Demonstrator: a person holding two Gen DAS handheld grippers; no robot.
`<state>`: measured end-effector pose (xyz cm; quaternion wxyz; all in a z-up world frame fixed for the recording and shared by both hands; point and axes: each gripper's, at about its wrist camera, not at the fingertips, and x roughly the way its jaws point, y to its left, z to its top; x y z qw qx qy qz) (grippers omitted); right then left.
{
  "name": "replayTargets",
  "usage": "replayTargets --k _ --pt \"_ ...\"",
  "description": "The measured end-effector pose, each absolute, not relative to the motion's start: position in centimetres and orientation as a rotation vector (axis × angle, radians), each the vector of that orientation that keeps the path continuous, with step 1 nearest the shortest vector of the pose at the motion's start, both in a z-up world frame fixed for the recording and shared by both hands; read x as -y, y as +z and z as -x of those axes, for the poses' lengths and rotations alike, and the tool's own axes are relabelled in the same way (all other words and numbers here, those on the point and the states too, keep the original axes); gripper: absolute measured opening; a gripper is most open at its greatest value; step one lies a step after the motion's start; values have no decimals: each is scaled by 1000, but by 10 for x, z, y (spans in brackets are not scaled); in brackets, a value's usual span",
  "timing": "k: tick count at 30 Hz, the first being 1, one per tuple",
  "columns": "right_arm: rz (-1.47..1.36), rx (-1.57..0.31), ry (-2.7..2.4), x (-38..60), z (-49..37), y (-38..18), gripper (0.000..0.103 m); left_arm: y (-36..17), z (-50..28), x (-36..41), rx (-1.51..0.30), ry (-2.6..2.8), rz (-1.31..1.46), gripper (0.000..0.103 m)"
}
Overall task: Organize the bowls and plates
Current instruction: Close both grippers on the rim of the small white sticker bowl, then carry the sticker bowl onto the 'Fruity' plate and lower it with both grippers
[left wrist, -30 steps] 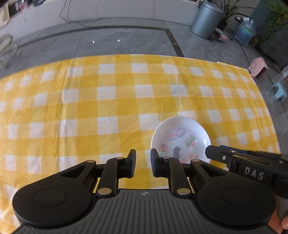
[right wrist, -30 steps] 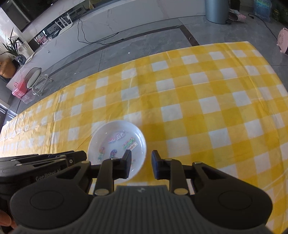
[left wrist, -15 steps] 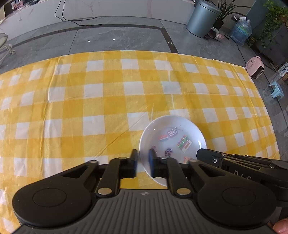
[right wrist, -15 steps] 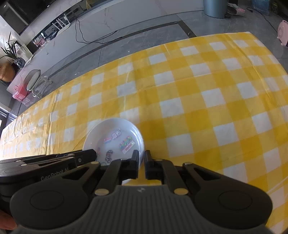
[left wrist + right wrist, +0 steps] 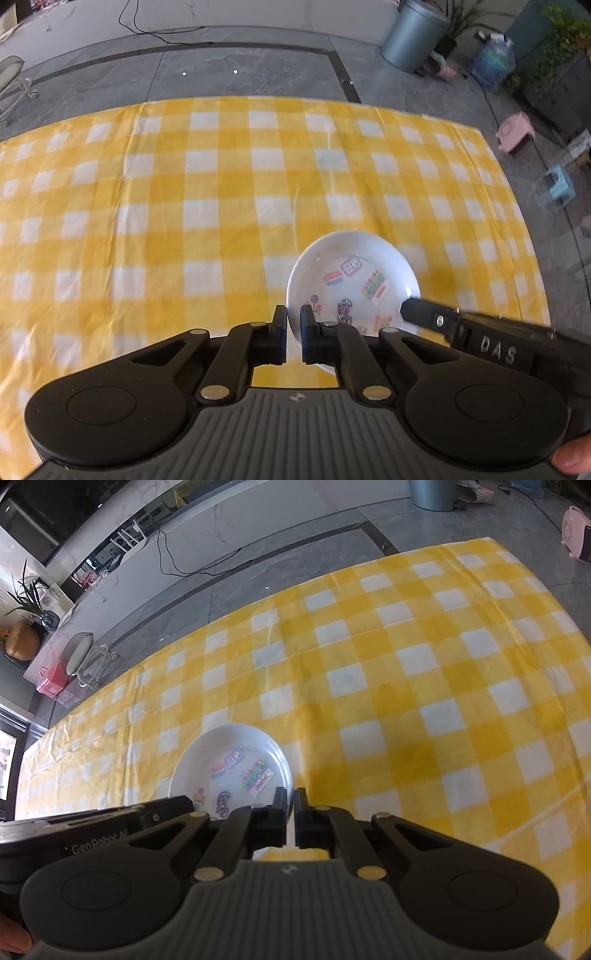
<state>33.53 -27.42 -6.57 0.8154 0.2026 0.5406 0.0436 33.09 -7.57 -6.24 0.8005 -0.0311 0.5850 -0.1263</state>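
On the yellow-and-white checked tablecloth, near its front edge, sits the shallow white ceramic bowl with colourful stickers inside. The left gripper pinches the bowl's left rim; the right gripper pinches the opposite rim. Both jaws have just been closing, presumably so that the two grips can lift the bowl level.

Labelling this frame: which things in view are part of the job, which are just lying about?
Job:
- white dish, rim pinched on both sides
- left claw
- right claw

Lying about:
- grey bin
- water jug
- pink heater
- blue stool
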Motion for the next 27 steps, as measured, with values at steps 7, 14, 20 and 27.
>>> replayTargets --k 7,14,20,27 --pt "-444 -1143 117 278 -271 -38 0 -30 -267 73 -1241 -267 88 6" --pt "-513 -1143 151 283 -188 -28 1 -20 -198 70 -1222 -255 110 6" --pt "-526 -1106 164 281 -127 -30 1 -31 -151 51 -1234 -240 216 6" --pt "-596 -1087 191 279 -88 -54 1 -51 -117 43 -1190 -189 265 7"
